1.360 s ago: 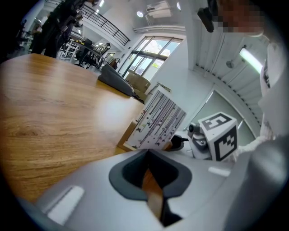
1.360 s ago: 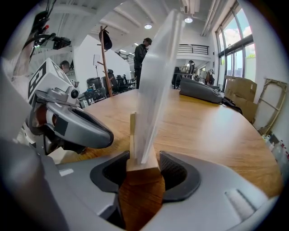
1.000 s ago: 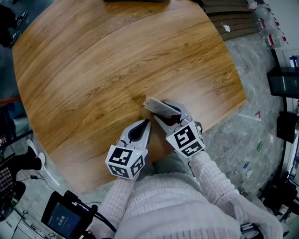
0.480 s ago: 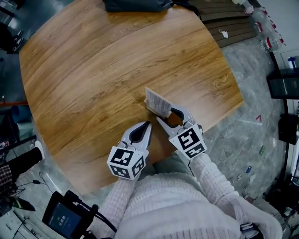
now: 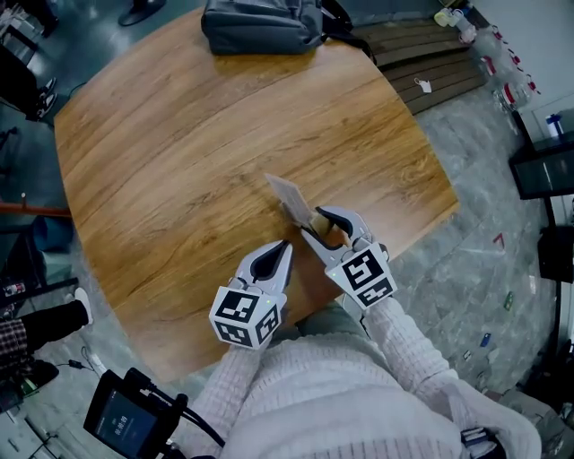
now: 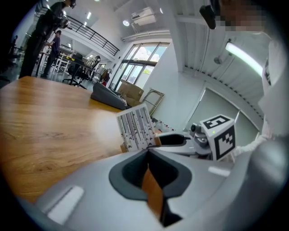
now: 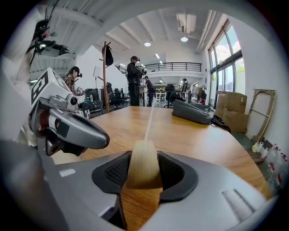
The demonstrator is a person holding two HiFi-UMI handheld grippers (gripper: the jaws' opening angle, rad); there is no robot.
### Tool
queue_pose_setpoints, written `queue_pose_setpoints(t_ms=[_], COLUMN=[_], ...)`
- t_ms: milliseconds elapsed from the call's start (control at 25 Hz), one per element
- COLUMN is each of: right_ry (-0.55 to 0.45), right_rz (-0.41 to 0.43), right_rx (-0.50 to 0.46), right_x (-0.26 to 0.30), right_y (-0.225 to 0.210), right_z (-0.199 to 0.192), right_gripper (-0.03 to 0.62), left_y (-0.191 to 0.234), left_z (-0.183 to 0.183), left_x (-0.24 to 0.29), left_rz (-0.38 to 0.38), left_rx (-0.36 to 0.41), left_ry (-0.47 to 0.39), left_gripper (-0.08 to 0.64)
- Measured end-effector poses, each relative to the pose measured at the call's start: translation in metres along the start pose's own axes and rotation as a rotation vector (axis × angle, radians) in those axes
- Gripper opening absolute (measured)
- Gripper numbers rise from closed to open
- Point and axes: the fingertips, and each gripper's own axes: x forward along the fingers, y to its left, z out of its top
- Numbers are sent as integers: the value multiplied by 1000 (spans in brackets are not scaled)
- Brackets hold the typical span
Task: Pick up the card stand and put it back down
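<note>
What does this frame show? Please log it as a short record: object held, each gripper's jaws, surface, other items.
object held: light wooden card stand carrying a white printed card, tilted, apparently lifted off the table
right gripper: jaws clamped on the stand's wooden base, having just been closing
left gripper: jaws together, nothing between them, beside the right one
surface: brown wooden table
other items: dark grey bag at the table's far edge

Open-plan office or lab hall, a railed mezzanine [image 7: 174, 66] ran across the back, tall windows [image 7: 224, 67] rose above cardboard boxes [image 7: 231, 108], desk chairs [image 7: 170, 96] and standing people [image 7: 134, 81] were beyond the far edge of the wooden worktop [image 7: 189, 135].
</note>
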Motion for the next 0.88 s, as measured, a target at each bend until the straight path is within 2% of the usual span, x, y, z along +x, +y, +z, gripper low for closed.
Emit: queue_pose_setpoints(t_ms=[240,560,880], right_ry=[-51,-181,-267], right_rz=[-17,-37,-55], right_rx=[4,20,-13], right_x=[-9,-41,-63], right_y=[-5,-7,-5], right_z=[16,69,104], right_gripper=[178,178,177], left_y=[2,-11,-12], left_z=[15,37,48], left_x=[-3,-15,-23], left_rz=[6,0,1], left_rx=[36,89,127], left_ry=[-27,-103,-146], left_gripper=[8,8,8])
